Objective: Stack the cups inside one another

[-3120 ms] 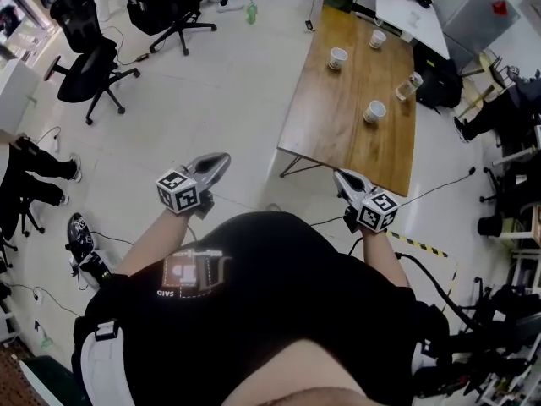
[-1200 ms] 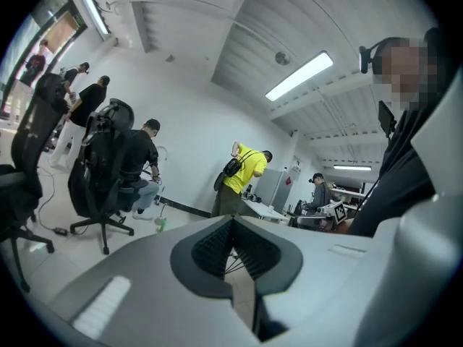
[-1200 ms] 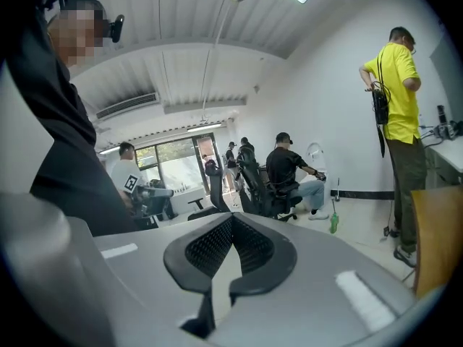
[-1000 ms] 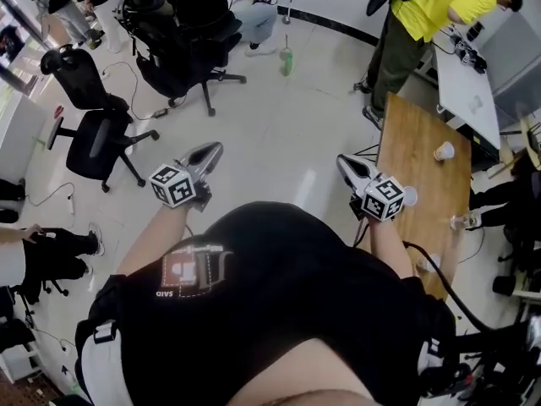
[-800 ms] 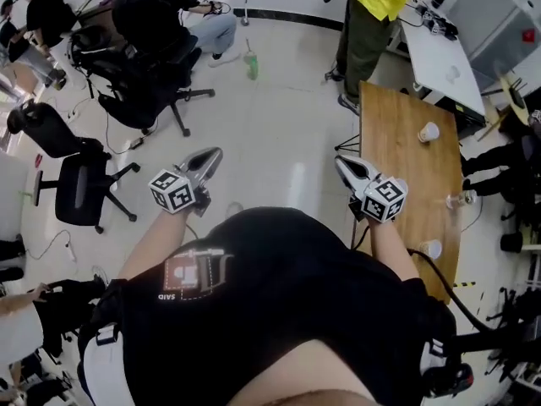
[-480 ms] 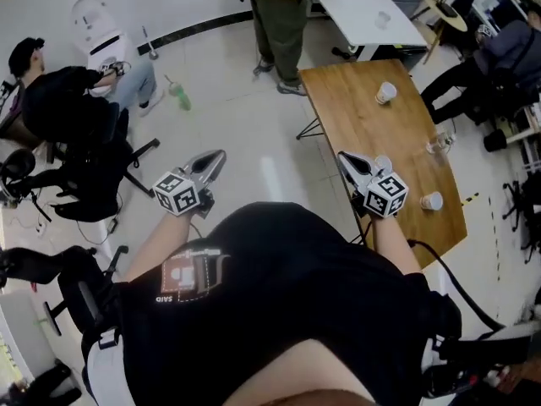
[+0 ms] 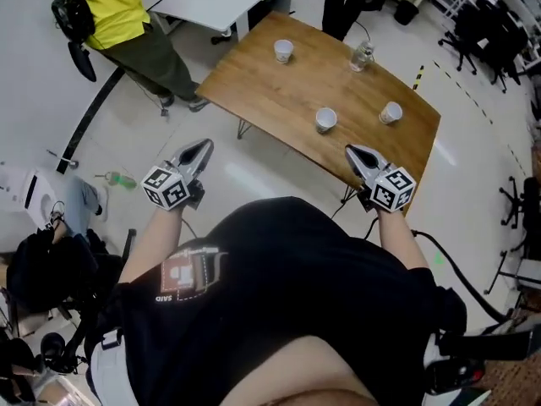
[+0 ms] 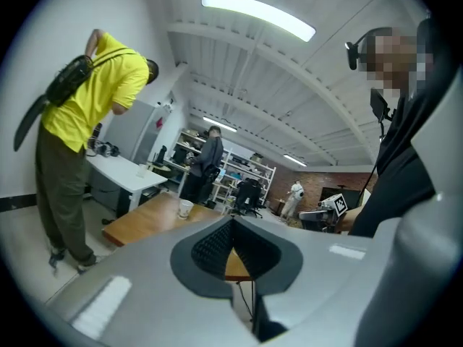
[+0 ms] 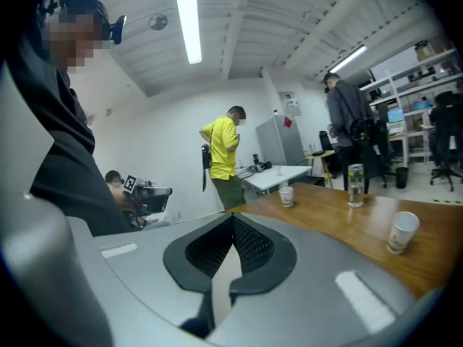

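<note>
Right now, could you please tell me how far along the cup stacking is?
Nothing looks done: three cups stand apart on the wooden table, the far cup, the middle cup and the right cup. Nothing is in hand: the left tool and the right tool are both shut and empty, touching no cup. All the stacking is left: lift one cup, nest it in another, then add the third.

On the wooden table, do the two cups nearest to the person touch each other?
Apart. The head view shows bare table between the middle cup and the cup by the right edge.
</note>
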Demonstrator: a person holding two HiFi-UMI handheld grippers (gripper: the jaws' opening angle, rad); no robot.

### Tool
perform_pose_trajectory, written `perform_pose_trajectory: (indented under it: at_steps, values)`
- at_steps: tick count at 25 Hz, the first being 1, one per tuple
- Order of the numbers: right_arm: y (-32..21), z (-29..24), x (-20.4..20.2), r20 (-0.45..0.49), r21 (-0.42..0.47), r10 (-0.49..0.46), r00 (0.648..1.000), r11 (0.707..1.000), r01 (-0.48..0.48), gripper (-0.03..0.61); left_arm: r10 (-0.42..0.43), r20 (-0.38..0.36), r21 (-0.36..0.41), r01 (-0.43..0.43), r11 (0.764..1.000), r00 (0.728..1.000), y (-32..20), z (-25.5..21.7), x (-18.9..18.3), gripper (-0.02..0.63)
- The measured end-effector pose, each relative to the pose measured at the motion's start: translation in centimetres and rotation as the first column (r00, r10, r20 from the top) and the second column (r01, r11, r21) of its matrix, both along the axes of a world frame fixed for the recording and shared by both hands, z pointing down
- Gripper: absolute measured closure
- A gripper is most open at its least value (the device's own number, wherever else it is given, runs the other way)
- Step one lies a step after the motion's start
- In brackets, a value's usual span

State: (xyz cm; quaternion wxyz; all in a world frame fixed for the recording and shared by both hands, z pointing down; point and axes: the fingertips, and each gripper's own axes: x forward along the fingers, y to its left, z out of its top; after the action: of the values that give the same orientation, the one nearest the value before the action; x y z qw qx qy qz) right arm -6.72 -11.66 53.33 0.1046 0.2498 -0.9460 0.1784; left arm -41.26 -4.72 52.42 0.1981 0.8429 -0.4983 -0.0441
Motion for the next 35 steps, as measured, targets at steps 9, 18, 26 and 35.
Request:
perform_pose_trajectory:
  at_steps: [9,18,26,35]
  values:
    - [-4.0,2.6,13.9,0.031,-0.01,0.246,0.969,0.969,-0.246,0.565,0.252,0.006,-0.025,-0.252,0.967,0.968,-10.8,0.0,14.9,0.611]
    - [-4.2,3.9,17.3,0.003,-0.047,0.406,0.914,0.913,-0.405,0.565,0.458,-0.022,-0.065,-0.459,0.886,0.889,-17.1,2.3,20.1,0.611]
    - [-6.7,1.0,12.2,0.035,-0.058,0.603,0.797,0.797,-0.601,0.565,0.655,-0.037,-0.068,-0.656,0.751,0.754,-22.0,3.7,16.7,0.611]
    - [-6.0,1.8,10.2,0.018,-0.072,0.672,0.74,0.739,-0.67,0.565,0.723,-0.028,-0.078,-0.722,0.687,0.691,-25.3,4.5,16.0,0.611]
